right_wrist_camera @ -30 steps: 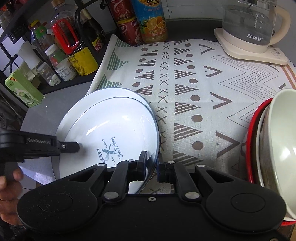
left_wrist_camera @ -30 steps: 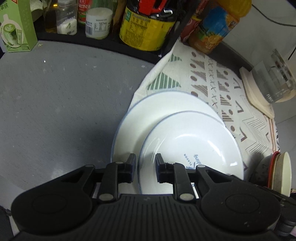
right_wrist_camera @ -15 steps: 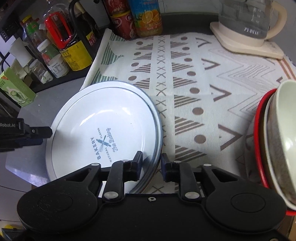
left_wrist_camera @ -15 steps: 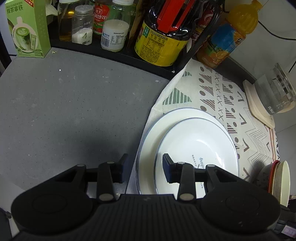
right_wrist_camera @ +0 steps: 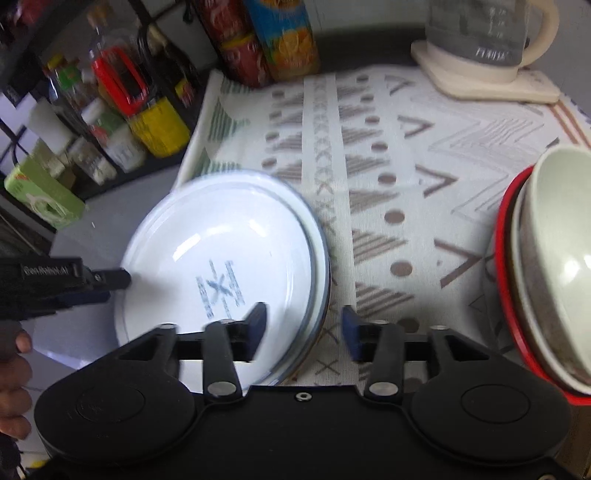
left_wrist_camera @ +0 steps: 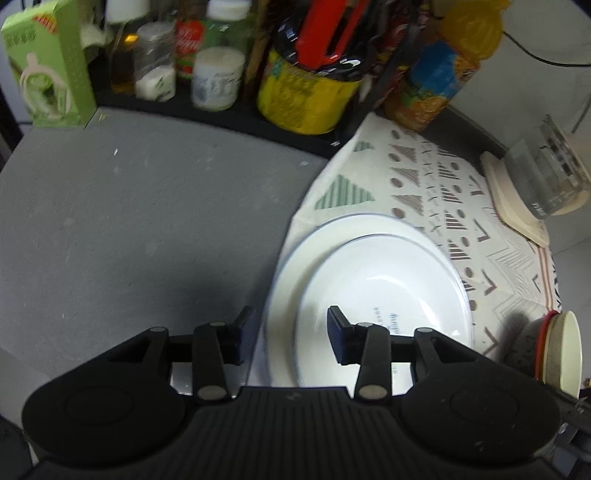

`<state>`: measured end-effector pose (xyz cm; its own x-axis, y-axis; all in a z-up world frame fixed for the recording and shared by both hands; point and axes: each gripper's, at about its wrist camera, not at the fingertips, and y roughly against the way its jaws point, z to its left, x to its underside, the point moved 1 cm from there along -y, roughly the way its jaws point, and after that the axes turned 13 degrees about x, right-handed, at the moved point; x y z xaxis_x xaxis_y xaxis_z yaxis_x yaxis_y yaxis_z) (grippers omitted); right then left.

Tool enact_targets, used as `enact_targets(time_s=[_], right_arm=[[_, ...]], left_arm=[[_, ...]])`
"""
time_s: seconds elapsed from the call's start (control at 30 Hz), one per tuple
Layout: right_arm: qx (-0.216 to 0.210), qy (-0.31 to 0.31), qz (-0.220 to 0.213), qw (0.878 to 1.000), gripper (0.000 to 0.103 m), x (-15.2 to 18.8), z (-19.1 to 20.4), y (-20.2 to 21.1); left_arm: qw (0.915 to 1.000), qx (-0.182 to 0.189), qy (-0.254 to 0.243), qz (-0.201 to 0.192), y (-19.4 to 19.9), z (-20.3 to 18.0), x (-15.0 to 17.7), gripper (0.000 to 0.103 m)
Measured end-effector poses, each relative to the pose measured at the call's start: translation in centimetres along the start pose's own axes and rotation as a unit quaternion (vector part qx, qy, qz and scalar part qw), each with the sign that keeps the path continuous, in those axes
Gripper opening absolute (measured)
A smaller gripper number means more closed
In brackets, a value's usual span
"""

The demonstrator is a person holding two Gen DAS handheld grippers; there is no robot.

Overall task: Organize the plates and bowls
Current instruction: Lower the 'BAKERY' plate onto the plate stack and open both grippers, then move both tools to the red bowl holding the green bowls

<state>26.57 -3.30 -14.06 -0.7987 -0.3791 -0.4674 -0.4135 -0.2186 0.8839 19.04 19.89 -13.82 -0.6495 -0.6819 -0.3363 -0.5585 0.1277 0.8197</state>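
Two white blue-rimmed plates, stacked: the smaller printed plate (left_wrist_camera: 384,291) sits inside the larger white plate (left_wrist_camera: 295,266), both at the left end of the patterned cloth (right_wrist_camera: 406,177), the big plate's left edge overhanging onto the grey counter (left_wrist_camera: 129,229). Left tongs (left_wrist_camera: 286,338) and right tongs (right_wrist_camera: 303,330) have just been opening; a second ago each was pinched on the plates' rims, left side and right side. Now both sets of jaws stand about half apart, straddling a rim with nothing gripped, though blur makes the exact clearance hard to judge. Reading: the stack has been set down and released, so the plate half of the job looks done. Nested bowls, a cream ceramic bowl (right_wrist_camera: 554,258) in a red-rimmed bowl (right_wrist_camera: 504,258), wait well apart at the cloth's right end, likely next. Bottles (left_wrist_camera: 306,96) and glass kettle (right_wrist_camera: 480,33) crowd the back; keep clear.
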Motion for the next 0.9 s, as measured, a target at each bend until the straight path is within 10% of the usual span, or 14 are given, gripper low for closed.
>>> enact_targets(time_s=[0.2, 0.9], right_arm=[[0.003, -0.012, -0.057, 0.998, 0.07, -1.7, -1.4, 3.5], [0.032, -0.111, -0.148, 0.982, 0.1, -1.7, -8.1, 10.1]], left_arm=[[0.9991, 0.009, -0.031, -0.029, 1.7, -2.9, -0.5, 0.073], [0.993, 0.056, -0.099, -0.033, 2.8, -11.2, -0.5, 0.093]])
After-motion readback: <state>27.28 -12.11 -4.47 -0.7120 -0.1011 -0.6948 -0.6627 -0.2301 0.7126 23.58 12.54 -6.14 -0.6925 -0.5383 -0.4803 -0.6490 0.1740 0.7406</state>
